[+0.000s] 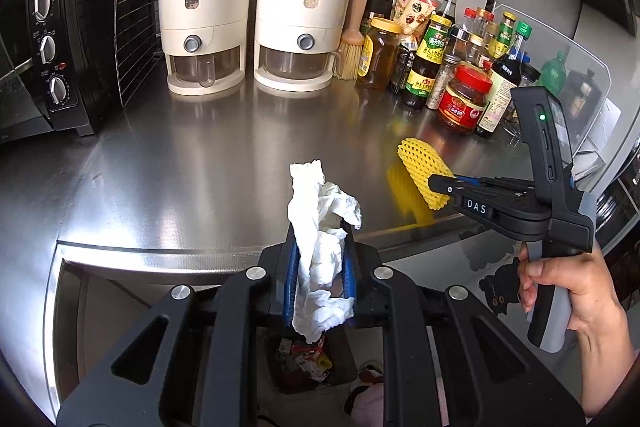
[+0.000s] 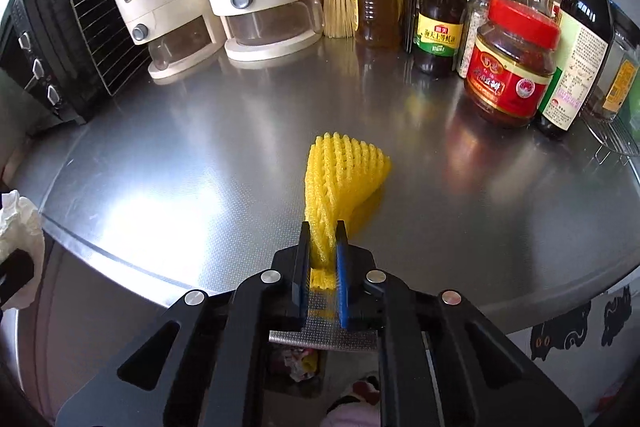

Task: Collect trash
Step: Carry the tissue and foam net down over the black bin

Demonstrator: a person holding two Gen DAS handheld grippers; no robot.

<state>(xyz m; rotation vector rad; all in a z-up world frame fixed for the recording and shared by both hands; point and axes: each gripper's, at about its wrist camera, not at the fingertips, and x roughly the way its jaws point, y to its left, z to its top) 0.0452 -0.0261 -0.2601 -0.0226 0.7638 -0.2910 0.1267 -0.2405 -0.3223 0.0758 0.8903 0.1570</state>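
Left wrist view: a crumpled white tissue (image 1: 320, 227) is pinched between the blue pads of the left tool (image 1: 320, 267), which is held out past the edge of the steel desk (image 1: 180, 179), above an open bin (image 1: 308, 363) on the floor below. This placement is judged to be for dropping the tissue into the bin, where wrappers are already seen. To the right, a yellow foam fruit net (image 1: 424, 175) is gripped at one end by the right tool (image 1: 440, 187), carried by a hand (image 1: 568, 291). In the right wrist view the net (image 2: 344, 179) is seen squeezed between the nearly closed pads of the right tool (image 2: 323, 247), its far end fanned out and low over the desk (image 2: 160, 167); whether it touches the surface cannot be told. It is probably being gathered as the next piece of trash.

Most of the bin is hidden behind both tools, so its fill cannot be judged. The tissue (image 2: 18, 227) is cut off at the left edge of the right wrist view.
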